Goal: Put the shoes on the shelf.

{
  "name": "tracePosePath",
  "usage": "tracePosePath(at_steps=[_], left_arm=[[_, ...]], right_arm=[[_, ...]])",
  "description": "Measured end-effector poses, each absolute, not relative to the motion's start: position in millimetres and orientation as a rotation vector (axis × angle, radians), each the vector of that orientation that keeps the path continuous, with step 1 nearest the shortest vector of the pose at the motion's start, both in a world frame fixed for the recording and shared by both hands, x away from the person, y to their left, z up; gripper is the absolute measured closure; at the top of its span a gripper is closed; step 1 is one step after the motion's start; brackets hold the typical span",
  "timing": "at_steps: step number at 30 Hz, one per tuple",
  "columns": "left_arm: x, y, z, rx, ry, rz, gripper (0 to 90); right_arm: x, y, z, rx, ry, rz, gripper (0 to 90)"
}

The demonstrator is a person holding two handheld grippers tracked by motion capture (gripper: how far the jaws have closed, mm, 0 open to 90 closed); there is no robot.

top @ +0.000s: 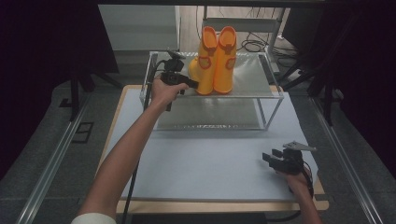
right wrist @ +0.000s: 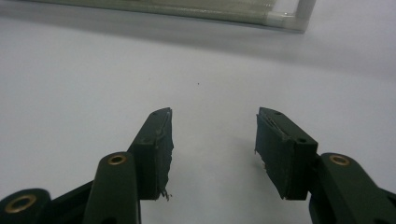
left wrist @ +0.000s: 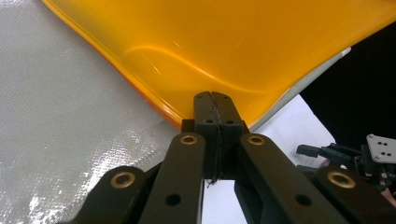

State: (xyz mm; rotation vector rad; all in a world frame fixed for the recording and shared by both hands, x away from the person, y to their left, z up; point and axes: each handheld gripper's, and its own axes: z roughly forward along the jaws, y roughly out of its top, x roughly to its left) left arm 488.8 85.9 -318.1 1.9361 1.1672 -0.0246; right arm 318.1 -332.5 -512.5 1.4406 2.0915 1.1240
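Observation:
Two yellow rubber boots with orange trim [top: 217,60] stand upright side by side on the top shelf of a metal rack [top: 254,79]. My left gripper [top: 192,84] reaches to the toe of the left boot [left wrist: 224,42]. Its jaws are pressed together, with the tips [left wrist: 215,100] right against the boot's orange sole edge and nothing visible between them. My right gripper [top: 268,156] rests low over the white table cover at the front right. It [right wrist: 214,135] is open, with nothing between its fingers.
The rack has a silvery top shelf [left wrist: 60,116] and a lower shelf [top: 210,114], and stands at the back of the white-covered table [top: 201,158]. Dark curtains hang on both sides. Cables lie on the floor behind the rack.

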Motion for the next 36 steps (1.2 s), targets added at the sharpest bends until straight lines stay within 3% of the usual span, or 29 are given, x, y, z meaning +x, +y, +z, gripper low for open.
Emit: tracePosePath(at_steps=[9, 25, 36], left_arm=[[484, 102, -316, 1.908, 1.166, 0.019, 81.4], [462, 125, -302, 1.911, 1.092, -0.001, 50.9], [428, 146, -306, 1.893, 1.081, 0.02, 46.4]], right_arm=[[318, -333, -513, 1.439, 2.093, 1.126, 46.3], [319, -334, -513, 1.437, 2.093, 1.132, 46.0], [317, -330, -511, 1.418, 2.098, 1.121, 45.9]])
